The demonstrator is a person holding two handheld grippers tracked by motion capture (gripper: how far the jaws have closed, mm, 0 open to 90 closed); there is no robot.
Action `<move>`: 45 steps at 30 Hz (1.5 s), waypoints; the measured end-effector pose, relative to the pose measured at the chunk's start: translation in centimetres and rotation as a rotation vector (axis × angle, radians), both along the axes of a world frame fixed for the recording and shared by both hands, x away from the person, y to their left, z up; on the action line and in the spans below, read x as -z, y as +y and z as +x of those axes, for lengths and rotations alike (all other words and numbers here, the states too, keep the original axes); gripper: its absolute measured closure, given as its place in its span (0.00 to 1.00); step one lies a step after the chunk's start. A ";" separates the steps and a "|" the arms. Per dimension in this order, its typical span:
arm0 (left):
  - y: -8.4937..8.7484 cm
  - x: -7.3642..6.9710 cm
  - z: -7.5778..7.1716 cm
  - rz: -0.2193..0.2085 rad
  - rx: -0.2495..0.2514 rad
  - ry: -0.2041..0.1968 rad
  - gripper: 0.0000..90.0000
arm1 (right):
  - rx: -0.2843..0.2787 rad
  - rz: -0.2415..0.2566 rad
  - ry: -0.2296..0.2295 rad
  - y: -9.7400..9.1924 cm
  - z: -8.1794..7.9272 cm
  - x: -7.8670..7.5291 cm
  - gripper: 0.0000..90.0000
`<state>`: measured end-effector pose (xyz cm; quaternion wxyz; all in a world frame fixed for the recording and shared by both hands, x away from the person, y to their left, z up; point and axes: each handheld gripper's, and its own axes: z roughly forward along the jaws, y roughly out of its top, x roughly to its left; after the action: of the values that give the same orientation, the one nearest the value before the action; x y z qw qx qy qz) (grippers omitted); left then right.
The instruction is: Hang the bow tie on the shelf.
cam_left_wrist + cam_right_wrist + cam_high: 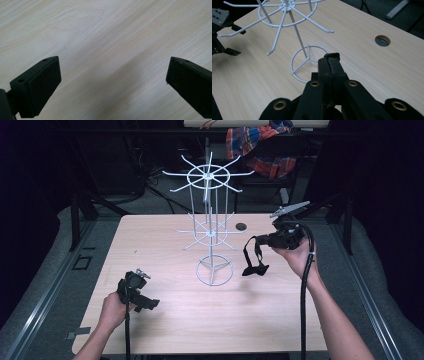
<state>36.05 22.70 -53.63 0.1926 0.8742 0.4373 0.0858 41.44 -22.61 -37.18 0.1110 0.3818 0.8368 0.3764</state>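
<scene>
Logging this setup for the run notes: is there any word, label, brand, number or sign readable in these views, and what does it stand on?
None can be read.
White wire rotating hook stand: bare wire, no label.
Pale wooden table top: plain grain, no print.
Black strap with a bow held in the right gripper: no tag showing.
Left gripper: plain black pads.
Red and blue plaid cloth: pattern, no lettering.

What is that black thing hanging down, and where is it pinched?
A black bow tie hangs from the right gripper, pinched by its strap. The left gripper is open and holds nothing.
</scene>
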 end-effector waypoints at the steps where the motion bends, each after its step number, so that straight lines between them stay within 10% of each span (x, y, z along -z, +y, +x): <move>1: 0.0 0.0 0.0 -0.001 0.000 0.000 0.00 | -0.001 -0.001 0.000 0.1 0.1 0.0 0.99; 45: 0.0 0.1 0.0 -0.003 0.012 0.009 0.00 | 0.057 0.039 -0.033 1.6 2.2 -1.0 0.99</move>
<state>36.08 22.69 -53.71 0.1926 0.8770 0.4330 0.0797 43.66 -21.03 -36.15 0.1279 0.4015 0.8161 0.3956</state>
